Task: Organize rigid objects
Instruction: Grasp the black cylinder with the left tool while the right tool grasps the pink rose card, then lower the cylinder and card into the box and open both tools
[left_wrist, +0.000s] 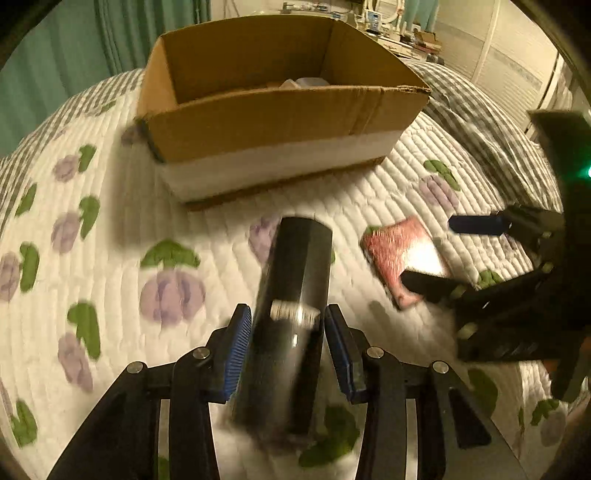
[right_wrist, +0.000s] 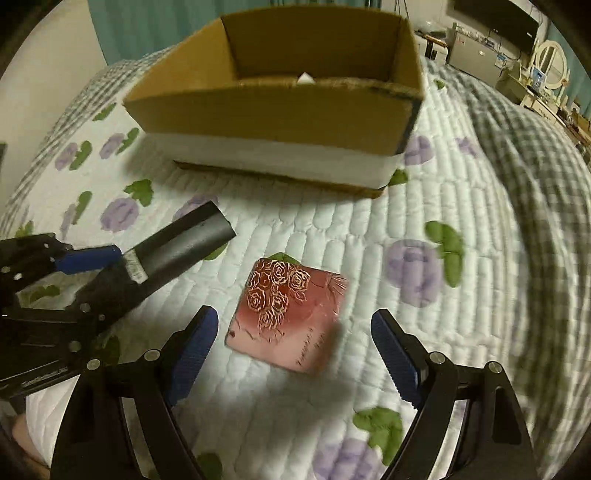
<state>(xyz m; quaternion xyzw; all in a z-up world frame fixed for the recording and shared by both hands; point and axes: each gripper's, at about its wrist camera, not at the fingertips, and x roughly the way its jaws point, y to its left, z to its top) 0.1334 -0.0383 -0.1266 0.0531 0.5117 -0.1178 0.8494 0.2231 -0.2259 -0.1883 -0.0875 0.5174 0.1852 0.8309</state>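
Left gripper: jaws clamped on the black cylinder (blurred), lower centre of frame.
Cylinder axis: long axis ran away from the camera, far end toward the cardboard box.
Right gripper: jaws spread wide, straddling the pink tile lying flat on the quilt.

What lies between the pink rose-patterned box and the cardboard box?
Only bare quilt, seen in the right wrist view: nothing rests between the pink rose-patterned box and the cardboard box.

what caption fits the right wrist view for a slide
Open right gripper poised around a pink box on the quilt.
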